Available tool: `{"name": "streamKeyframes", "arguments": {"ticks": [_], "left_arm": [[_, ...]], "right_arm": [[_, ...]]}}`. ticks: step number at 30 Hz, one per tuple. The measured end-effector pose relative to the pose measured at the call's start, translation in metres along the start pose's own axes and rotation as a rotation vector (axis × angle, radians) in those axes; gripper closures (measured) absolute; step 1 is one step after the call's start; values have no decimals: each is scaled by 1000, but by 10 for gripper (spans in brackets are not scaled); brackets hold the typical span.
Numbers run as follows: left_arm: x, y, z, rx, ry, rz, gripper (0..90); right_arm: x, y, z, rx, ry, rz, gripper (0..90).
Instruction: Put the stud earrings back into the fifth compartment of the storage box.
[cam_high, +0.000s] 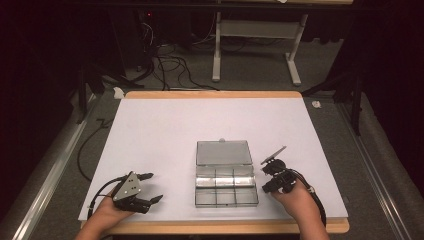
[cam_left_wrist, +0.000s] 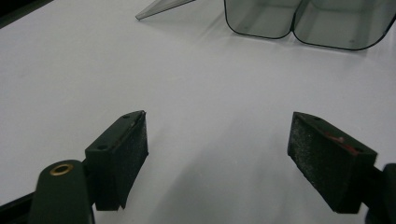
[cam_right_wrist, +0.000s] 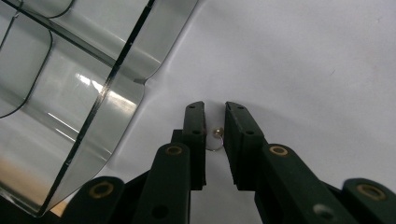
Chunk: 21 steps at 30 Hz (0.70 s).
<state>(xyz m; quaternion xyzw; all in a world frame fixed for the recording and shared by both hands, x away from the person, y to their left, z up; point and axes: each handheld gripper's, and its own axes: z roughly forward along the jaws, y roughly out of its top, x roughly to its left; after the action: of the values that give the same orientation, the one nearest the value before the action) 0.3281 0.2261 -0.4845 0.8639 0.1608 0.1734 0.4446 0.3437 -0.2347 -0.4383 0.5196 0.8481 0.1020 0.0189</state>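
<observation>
Here we are with the right gripper (cam_right_wrist: 215, 114) low over the white table top (cam_high: 165, 130), its two black jaws drawn nearly together with a narrow gap between them, and in that gap sits a tiny round metal bead on a thin wire loop (cam_right_wrist: 216, 134), resting on the table and not yet pinched as far as we can tell. It lies straight ahead between the pads, so we judge that closing is all the next move needs, no sideways shift. Just to the gripper's left lies the clear plastic compartment box (cam_high: 226, 181), lid hinged open and flat behind it, its corner close by. The right gripper is plainly the nearer one; the left gripper (cam_high: 151, 187) waits well apart from the box, jaws spread wide over bare table. The bead is too small to make out from the high view.
</observation>
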Motion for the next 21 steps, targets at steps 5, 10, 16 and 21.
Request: {"name": "streamKeyframes", "arguments": {"ticks": [5, 10, 16, 21], "left_arm": [[0, 0, 0, 1, 1, 1, 207], [-1, 0, 0, 1, 5, 7, 207], [-1, 0, 0, 1, 4, 8, 207], [-1, 0, 0, 1, 4, 8, 207]], "right_arm": [[1, 1, 0, 10, -21, -7, 838], [2, 2, 1, 9, -34, -17, 859], [0, 1, 0, 11, -5, -8, 861], [1, 1, -5, 3, 1, -11, 861]]}}
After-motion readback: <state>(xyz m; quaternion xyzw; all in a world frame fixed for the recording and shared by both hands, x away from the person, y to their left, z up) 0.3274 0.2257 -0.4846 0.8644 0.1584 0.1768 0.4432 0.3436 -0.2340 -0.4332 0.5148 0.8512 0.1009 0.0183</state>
